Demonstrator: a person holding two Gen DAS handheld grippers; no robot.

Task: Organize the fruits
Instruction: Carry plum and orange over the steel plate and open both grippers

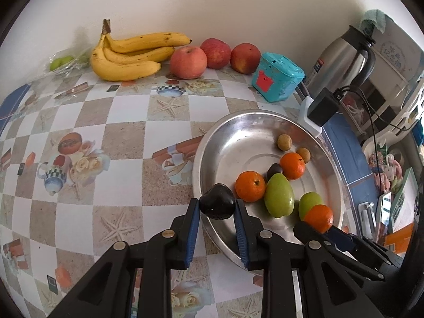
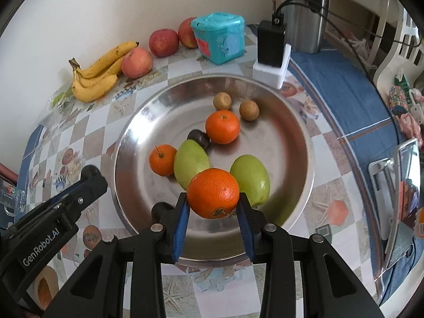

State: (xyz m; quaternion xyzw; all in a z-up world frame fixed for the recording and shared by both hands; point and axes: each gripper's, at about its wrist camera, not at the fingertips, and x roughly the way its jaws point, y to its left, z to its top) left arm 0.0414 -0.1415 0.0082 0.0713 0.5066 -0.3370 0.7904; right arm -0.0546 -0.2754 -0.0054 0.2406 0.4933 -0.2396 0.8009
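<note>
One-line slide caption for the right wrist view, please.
Right claw grips a tangerine over a steel bowl of fruit; bananas and apples line the wall.

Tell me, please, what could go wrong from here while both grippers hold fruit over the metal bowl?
The dark plum, pinched near the left gripper fingertips at the steel bowl's rim, might slip and land on the tablecloth. The tangerine in the right gripper hangs over the green fruits; released here, it could knock them rolling.
</note>
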